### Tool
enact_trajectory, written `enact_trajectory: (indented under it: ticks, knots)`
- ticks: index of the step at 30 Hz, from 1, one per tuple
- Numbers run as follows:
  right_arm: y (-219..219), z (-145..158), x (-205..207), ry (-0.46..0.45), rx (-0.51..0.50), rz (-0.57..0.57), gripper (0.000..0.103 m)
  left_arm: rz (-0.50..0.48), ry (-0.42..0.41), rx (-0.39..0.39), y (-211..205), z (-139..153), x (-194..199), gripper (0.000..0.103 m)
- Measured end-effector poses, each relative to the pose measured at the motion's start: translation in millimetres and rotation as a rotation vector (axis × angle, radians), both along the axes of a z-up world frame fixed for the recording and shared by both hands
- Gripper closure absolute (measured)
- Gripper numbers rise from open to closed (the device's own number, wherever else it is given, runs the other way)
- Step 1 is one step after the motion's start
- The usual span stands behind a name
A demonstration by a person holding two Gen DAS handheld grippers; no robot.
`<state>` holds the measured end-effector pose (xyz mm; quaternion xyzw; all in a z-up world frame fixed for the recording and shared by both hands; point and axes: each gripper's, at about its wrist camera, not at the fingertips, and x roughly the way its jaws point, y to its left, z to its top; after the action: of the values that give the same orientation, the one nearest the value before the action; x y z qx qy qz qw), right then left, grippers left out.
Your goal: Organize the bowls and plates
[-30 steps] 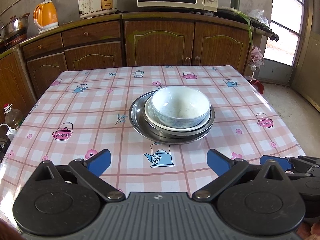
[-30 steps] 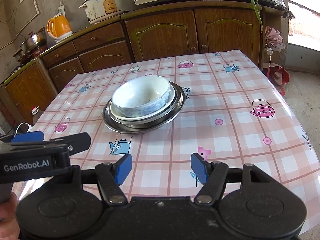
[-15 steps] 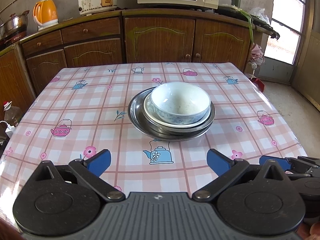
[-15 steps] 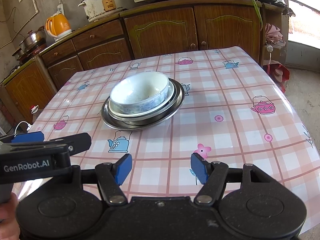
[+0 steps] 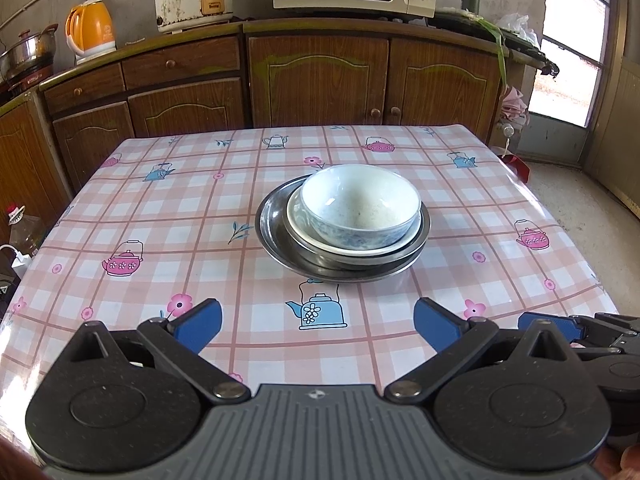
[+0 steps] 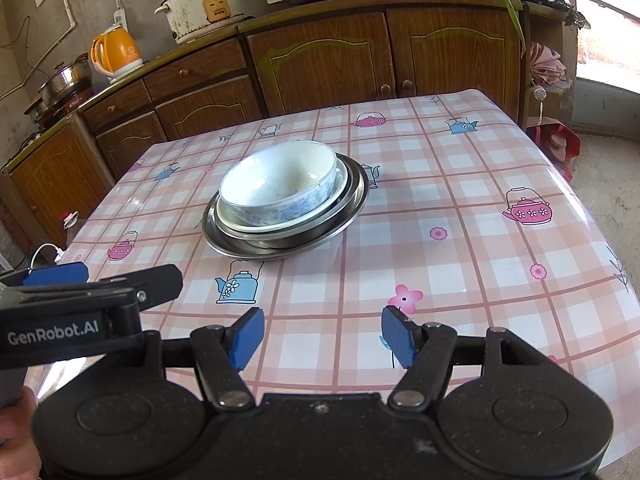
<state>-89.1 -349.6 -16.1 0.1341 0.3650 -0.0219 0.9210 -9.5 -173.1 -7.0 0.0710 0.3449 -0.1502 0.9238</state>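
Here both claws, left [image 5: 318, 326] and right [image 6: 322, 338], are held apart, empty, near the bowl [image 5: 360, 206] stacked on plates [image 5: 280, 240] on the desk [image 5: 160, 208].

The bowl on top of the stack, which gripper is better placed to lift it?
Left, probably: the bowl sits almost straight ahead of the left gripper, but off to one side of the right gripper. Both are open.

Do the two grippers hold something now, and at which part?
Nothing is held. The left gripper and right gripper are open over the table.
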Motion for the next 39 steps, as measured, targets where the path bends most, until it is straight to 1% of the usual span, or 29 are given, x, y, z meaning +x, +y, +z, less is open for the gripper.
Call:
enact_trajectory:
  ticks: [39]
  knots:
    - [-0.5,-3.4,3.6,0.017,0.013,0.02,0.024,-0.032,-0.02,0.013,-3.9,-0.7,-2.4,0.0]
